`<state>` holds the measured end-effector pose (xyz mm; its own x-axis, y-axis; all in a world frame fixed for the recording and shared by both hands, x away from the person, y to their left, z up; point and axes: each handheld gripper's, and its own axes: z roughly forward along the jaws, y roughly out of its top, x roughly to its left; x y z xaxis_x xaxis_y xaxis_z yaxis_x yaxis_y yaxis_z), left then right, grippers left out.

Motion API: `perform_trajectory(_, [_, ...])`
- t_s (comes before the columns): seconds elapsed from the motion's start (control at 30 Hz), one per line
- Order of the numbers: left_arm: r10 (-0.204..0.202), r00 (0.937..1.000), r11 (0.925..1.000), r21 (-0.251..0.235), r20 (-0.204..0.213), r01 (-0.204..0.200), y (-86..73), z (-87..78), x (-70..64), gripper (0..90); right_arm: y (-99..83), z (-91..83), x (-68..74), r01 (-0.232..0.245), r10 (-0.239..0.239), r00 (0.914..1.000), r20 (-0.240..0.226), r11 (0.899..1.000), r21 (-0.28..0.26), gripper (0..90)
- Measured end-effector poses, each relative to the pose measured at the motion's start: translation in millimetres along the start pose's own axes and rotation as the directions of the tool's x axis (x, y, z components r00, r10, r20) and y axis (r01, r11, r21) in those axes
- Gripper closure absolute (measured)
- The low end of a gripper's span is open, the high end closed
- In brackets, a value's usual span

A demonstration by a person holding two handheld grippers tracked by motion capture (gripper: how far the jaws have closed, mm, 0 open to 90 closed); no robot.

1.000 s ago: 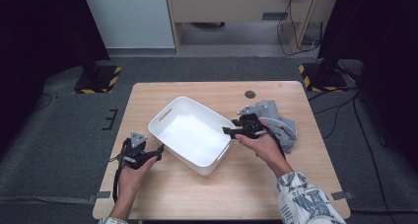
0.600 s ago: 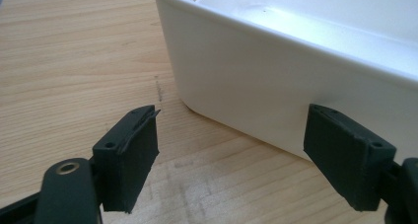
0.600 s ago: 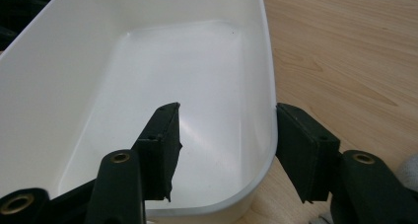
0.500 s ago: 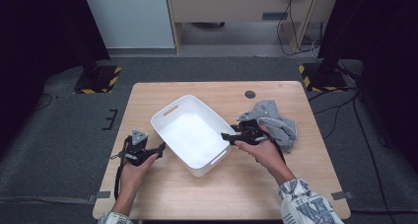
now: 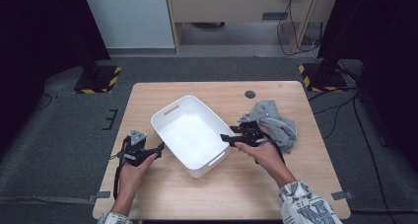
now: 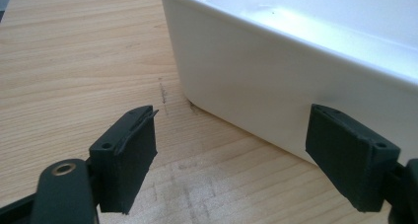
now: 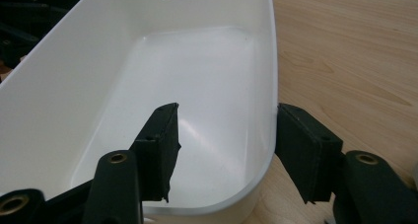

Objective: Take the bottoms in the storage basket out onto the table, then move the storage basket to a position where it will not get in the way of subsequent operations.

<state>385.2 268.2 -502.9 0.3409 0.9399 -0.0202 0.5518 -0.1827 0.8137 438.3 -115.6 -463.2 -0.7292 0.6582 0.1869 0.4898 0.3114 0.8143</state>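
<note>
An empty white plastic bin [image 5: 190, 132] stands askew in the middle of the wooden table [image 5: 276, 194]. My left gripper [image 5: 156, 147] rests low by the bin's left long wall; in the left gripper view its jaws [image 6: 234, 120] are wide apart, facing that wall [image 6: 276, 61] without gripping it. My right gripper [image 5: 225, 137] is at the bin's right side near the front corner. In the right gripper view it [image 7: 226, 113] is open and straddles the rim: one jaw inside the bin [image 7: 187, 76], the other outside. A crumpled grey cloth [image 5: 276, 123] lies behind the right hand.
A small dark round disc [image 5: 250, 93] sits near the table's far edge. Bare wood stretches along the front and far left. Beyond the table, yellow-and-black striped stand bases [image 5: 101, 79] [image 5: 323, 76] rest on grey carpet.
My right gripper has slid from beside the cloth toward the person and onto the bin's right rim. The bin turned slightly. The left gripper has hardly moved.
</note>
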Motion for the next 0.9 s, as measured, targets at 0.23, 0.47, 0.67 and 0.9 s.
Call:
perform_trajectory(0.23, [0.007, 0.9999, 1.0000, 0.006, -0.011, -0.007, -1.5, -5.0, 4.0, 18.0, 4.6, 4.1, 1.2, -0.008, 0.008, 1.0000, 0.000, 1.000, 0.006, 39.0])
perform_trajectory(0.47, [-0.013, 0.9997, 0.9999, -0.002, -0.018, 0.013, -4.6, -12.7, 12.8, 18.0, -0.2, 2.2, 12.2, 0.018, -0.017, 0.9992, -0.035, 1.000, 0.012, 41.2])
perform_trajectory(0.67, [-0.035, 0.9986, 0.9994, 0.002, -0.040, 0.035, -8.2, -17.0, 18.5, 18.4, 0.4, 4.8, 16.5, 0.023, -0.022, 0.9990, -0.039, 1.000, 0.016, 40.8])
perform_trajectory(0.9, [-0.033, 0.9987, 0.9994, -0.003, -0.039, 0.033, -9.0, -18.3, 18.8, 18.6, 0.8, 13.0, 15.1, 0.009, -0.008, 0.9995, -0.030, 1.000, 0.021, 40.9])
